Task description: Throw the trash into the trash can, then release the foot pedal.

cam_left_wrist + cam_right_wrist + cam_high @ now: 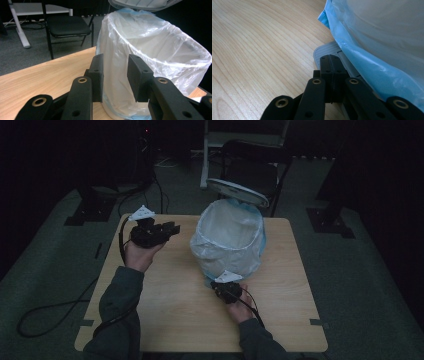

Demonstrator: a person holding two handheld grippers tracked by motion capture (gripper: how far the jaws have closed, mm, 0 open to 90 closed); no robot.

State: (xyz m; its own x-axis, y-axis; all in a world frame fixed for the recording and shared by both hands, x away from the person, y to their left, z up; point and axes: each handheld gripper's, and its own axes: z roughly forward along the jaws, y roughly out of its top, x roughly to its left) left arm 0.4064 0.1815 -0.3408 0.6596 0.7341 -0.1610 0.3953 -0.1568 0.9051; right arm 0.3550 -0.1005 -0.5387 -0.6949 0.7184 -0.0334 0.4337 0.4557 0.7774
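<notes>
High view is showing the right gripper [226, 287], jaws closed together and pressing the pedal [329, 51] at the bin [227, 240] base on the table [165, 290] (lid [237, 191] raised, probably for that reason), while the left gripper [160, 231] is waiting beside it, jaws apart and empty.

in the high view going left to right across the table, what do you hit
left gripper → lined pedal bin; the right gripper sits right in front of the bin, overlapping it, so I leave it out.
</notes>
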